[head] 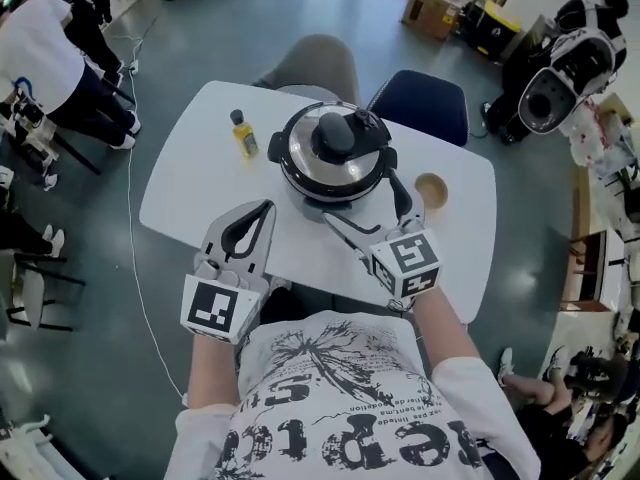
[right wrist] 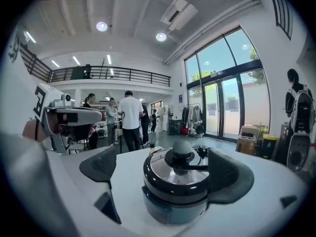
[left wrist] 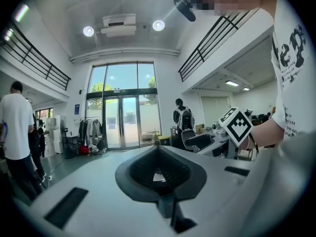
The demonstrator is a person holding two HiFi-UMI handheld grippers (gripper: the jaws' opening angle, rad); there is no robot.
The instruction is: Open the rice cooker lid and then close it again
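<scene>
The rice cooker [head: 333, 156] stands mid-table, its steel lid down and a black knob on top. My right gripper [head: 362, 198] is open at the cooker's front right. In the right gripper view the cooker [right wrist: 183, 181] fills the space just ahead, between the spread pads [right wrist: 101, 167]; whether either pad touches it I cannot tell. My left gripper [head: 266, 208] is shut on nothing, low over the table to the cooker's front left and clear of it. Its own view looks across the room, the pads [left wrist: 143, 174] meeting round a small gap.
On the white table [head: 190, 193] a small yellow bottle [head: 243, 134] stands left of the cooker and a round wooden dish [head: 431, 190] lies to its right. Two chairs [head: 420, 103] are at the far edge. A person [head: 45, 43] stands far left.
</scene>
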